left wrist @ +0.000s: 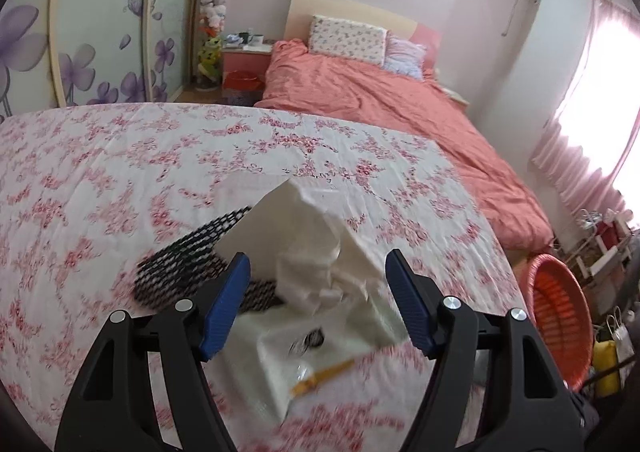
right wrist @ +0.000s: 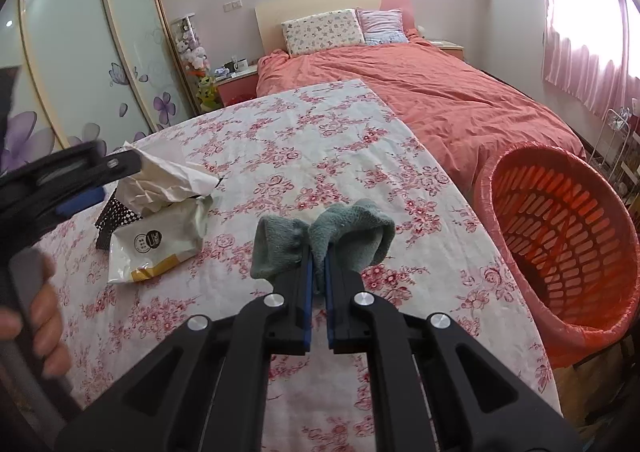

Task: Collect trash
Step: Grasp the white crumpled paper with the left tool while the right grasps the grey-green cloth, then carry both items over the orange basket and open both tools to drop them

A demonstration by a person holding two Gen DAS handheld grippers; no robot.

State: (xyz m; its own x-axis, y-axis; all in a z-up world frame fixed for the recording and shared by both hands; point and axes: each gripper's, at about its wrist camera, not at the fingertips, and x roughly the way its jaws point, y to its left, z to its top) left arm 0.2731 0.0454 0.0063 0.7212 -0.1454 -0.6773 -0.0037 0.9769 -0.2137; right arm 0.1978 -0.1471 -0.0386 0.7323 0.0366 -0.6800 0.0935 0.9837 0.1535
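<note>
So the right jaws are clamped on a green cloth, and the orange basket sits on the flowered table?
Not quite. The right jaws do clamp the green cloth, but the orange basket stands beside the flowered table, off its edge, as the right wrist view shows.

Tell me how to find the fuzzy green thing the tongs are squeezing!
Start at the table with the pink flowered cloth, beside the orange basket. Over its near middle, the right tongs pinch a grey-green fuzzy cloth. It is soft and green, unlike the crinkly white wrappers at the left.
</note>
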